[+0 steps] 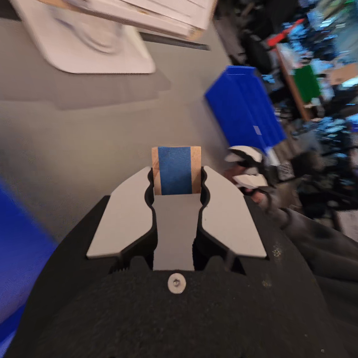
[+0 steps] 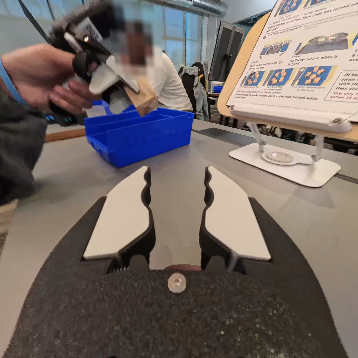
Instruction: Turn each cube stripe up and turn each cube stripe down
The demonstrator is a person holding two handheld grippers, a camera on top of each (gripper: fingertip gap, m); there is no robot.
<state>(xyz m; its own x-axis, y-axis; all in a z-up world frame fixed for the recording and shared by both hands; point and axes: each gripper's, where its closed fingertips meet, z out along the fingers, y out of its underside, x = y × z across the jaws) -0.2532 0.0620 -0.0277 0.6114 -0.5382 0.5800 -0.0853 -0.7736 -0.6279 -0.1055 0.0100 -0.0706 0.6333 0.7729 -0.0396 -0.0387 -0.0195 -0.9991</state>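
Wood, plainly: the cube point(image 1: 176, 170) clamped in my left gripper point(image 1: 176, 180) is a small block with bare grain on its sides and a band of blue tape, the stripe point(image 1: 175, 170), across the face turned toward my left wrist camera. I judge it light and stiff, with nothing to crush, so a firm pinch should do no harm. The taped face is likely slicker than the raw wood, so I would keep the pads on the bare sides, as they are now, with the fingers point(image 1: 133, 209) pressing the left and right faces and the stripe left free between them.

From the right wrist view the same cube point(image 2: 145, 100) hangs tilted in the air, above the near edge of the blue bin point(image 2: 139, 135), which sits on the grey table point(image 2: 251, 222) to the left. My right gripper point(image 2: 177, 182) is spread wide and holds nothing, low over the table, well apart from the cube. A white stand point(image 2: 286, 166) carrying an instruction sheet is at the far right.

For a handover, the free faces are the taped one and its opposite; I would expect a corner grip to slip.
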